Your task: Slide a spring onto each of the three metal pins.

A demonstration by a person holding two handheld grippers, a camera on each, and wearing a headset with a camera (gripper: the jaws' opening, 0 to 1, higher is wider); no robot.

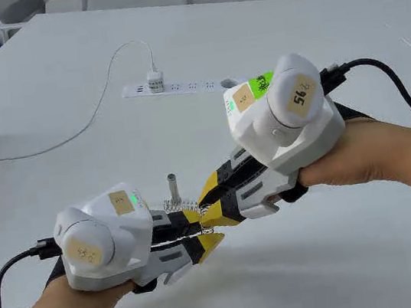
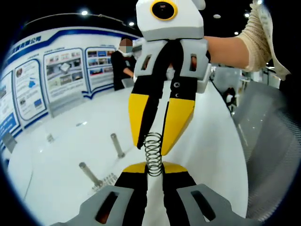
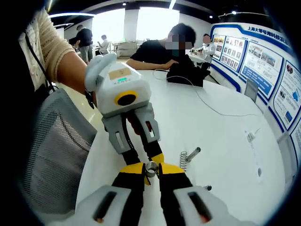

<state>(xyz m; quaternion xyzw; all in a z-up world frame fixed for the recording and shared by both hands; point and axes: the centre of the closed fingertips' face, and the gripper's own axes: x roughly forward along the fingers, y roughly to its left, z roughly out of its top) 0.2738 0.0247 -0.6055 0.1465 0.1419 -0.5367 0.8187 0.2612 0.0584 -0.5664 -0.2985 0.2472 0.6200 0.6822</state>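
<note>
A small steel spring (image 2: 153, 153) hangs in the air between my two grippers, which meet tip to tip. My left gripper (image 2: 153, 170) is shut on its near end. My right gripper (image 2: 157, 141) has its yellow jaws closed around the far end. From the right gripper (image 3: 150, 170) I see the spring (image 3: 150, 168) end-on. In the head view the left gripper (image 1: 205, 230) and right gripper (image 1: 207, 208) join just right of an upright metal pin (image 1: 173, 186). A second spring (image 1: 180, 204) lies at that pin's foot. Two more pins (image 2: 116, 145) (image 2: 89, 173) stand on the white table.
A white power strip (image 1: 172, 88) with a plugged charger (image 1: 154, 80) and a trailing cable lies behind the pin. A mesh chair (image 3: 56, 141) stands at the table's edge. People sit at the far end of the table (image 3: 225, 132).
</note>
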